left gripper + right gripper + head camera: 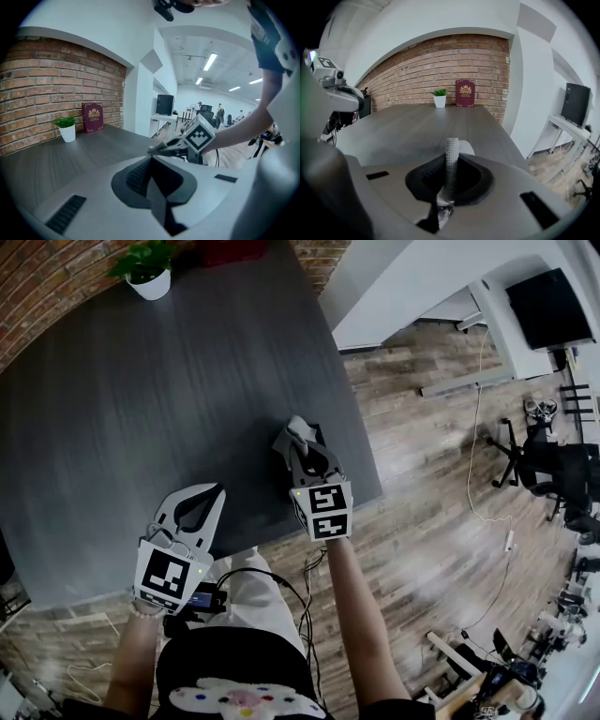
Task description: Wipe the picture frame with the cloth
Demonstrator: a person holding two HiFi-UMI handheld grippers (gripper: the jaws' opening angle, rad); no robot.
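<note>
- Right gripper [302, 448] is clamped on a thin grey waffle-weave cloth [451, 161]; left gripper [151, 161] is pinched closed, empty.
- Maroon gold-crested picture frame [466, 93] stands far off by the red brick wall [417, 70], beside a small green potted plant [439, 98].
- Worry: unbraced, it could tip if I wipe hard.
- Can't tell how it's propped; head view crops it.

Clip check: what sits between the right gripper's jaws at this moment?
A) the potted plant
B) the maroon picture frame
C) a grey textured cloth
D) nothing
C: the right gripper view shows the right gripper shut on a strip of grey cloth; the picture frame and potted plant stand far off by the brick wall.
</note>
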